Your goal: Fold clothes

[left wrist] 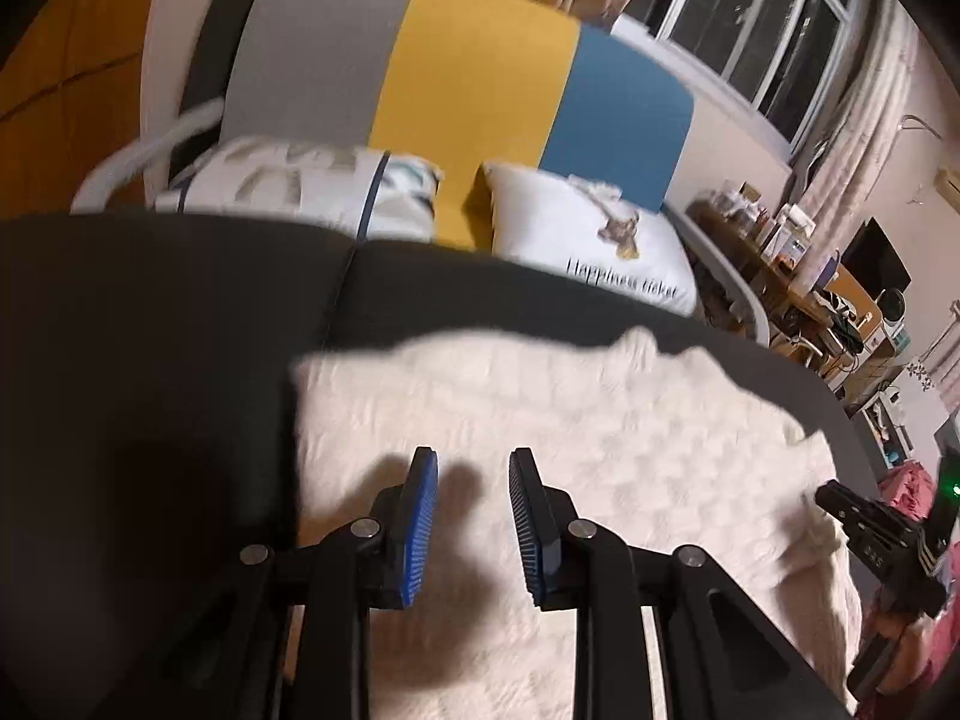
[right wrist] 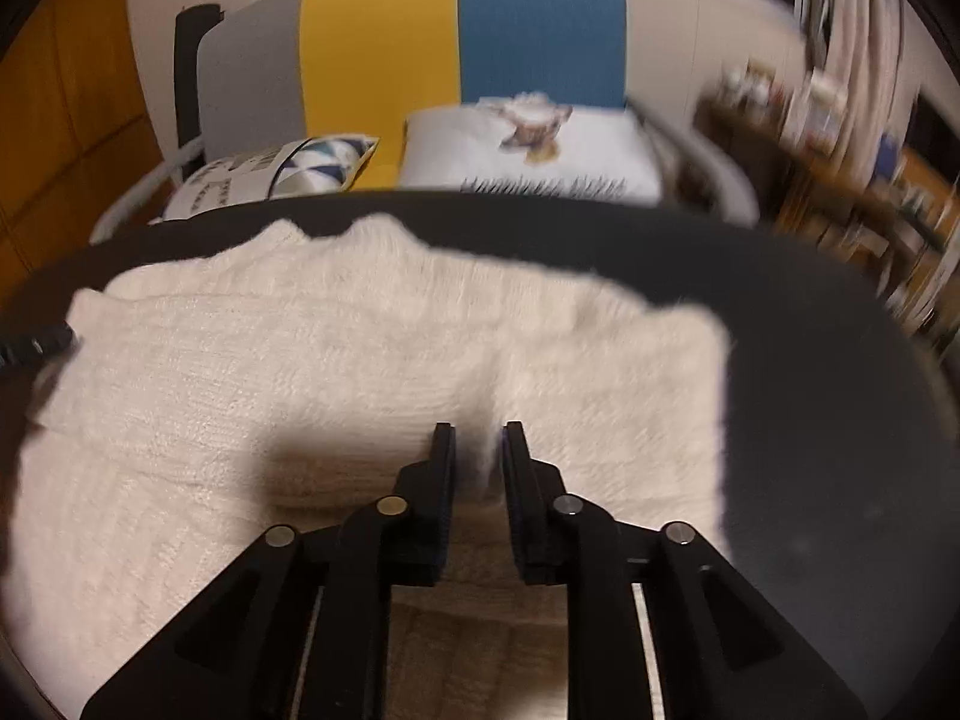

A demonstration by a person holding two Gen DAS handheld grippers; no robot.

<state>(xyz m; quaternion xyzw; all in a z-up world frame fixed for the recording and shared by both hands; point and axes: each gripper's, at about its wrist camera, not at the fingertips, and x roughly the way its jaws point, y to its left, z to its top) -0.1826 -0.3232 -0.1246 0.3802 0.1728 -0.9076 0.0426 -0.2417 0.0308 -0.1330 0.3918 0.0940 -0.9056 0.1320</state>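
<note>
A cream knitted sweater (left wrist: pixel 600 420) lies spread flat on a dark grey mattress (left wrist: pixel 150 330). My left gripper (left wrist: pixel 474 468) hovers over the sweater's left part, open, with nothing between its blue pads. At the right edge of the left wrist view, the right gripper (left wrist: pixel 827 495) reaches over the sweater's right side, held by a hand in a pink sleeve (left wrist: pixel 906 480). In the right wrist view the right gripper (right wrist: pixel 478 438) sits low over the sweater (right wrist: pixel 300 360). Its jaws stand a narrow gap apart and blurred cream knit shows through the gap. A dark fingertip (right wrist: pixel 36 345) pokes in at the left edge.
Two white pillows (left wrist: pixel 600 240) (left wrist: pixel 300 192) lean against a grey, yellow and blue headboard (left wrist: pixel 480 72) behind the mattress. A cluttered desk (left wrist: pixel 810 276) and a window (left wrist: pixel 750 18) lie to the right. Bare mattress (right wrist: pixel 810 390) surrounds the sweater.
</note>
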